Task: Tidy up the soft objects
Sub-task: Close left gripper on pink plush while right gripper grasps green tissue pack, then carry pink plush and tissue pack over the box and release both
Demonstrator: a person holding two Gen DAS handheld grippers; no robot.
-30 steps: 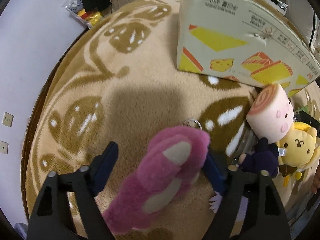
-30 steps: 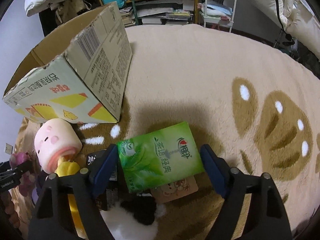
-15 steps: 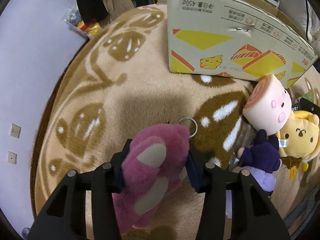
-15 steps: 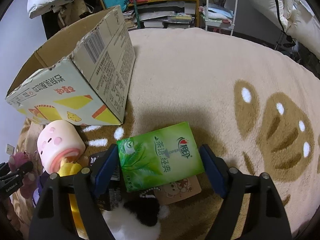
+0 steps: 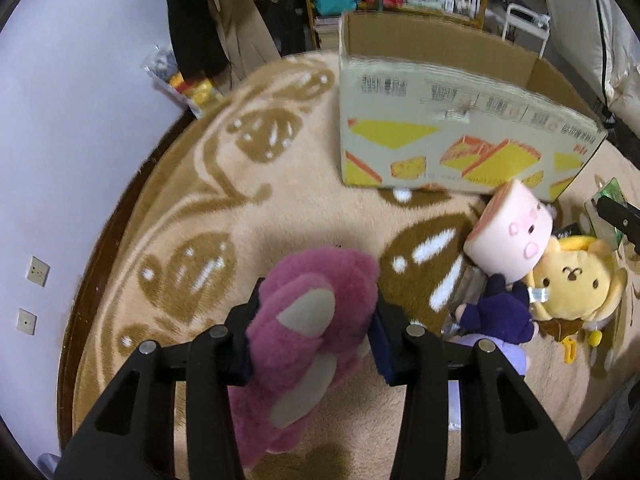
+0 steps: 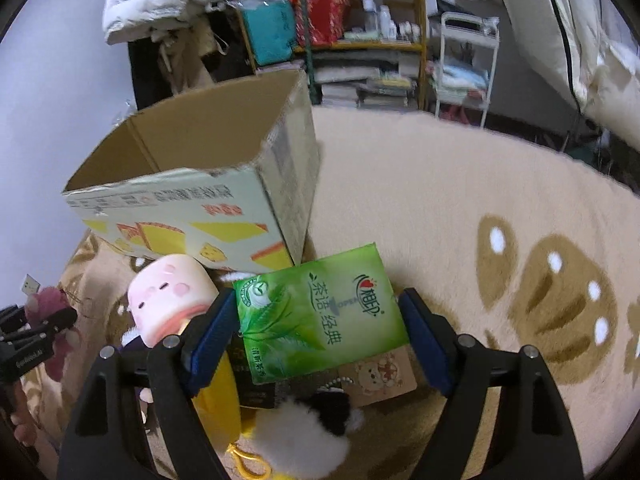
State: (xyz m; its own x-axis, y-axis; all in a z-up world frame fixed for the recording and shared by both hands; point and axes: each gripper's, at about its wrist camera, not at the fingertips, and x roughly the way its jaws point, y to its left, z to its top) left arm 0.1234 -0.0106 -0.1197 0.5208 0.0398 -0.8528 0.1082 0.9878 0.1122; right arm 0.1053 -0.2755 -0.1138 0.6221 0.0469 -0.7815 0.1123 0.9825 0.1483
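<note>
So a second ago the left gripper [image 5: 312, 336] had its jaws spread wide around the pink plush [image 5: 308, 344]; now they've clamped tight on it, and it's off the rug. The right gripper [image 6: 318, 338] holds the green tissue pack [image 6: 320, 316] same as before, jaws wide across it, and the cardboard box [image 6: 208, 184] now shows its open top. Underneath is a beige rug [image 6: 440, 208] with brown paw prints, cluttered shelves [image 6: 360, 40] behind.

Your pink plush [image 5: 308, 332] pinched lengthwise above the rug, your green tissue pack [image 6: 320, 316] held flat, open cardboard box [image 5: 452, 140] beyond
</note>
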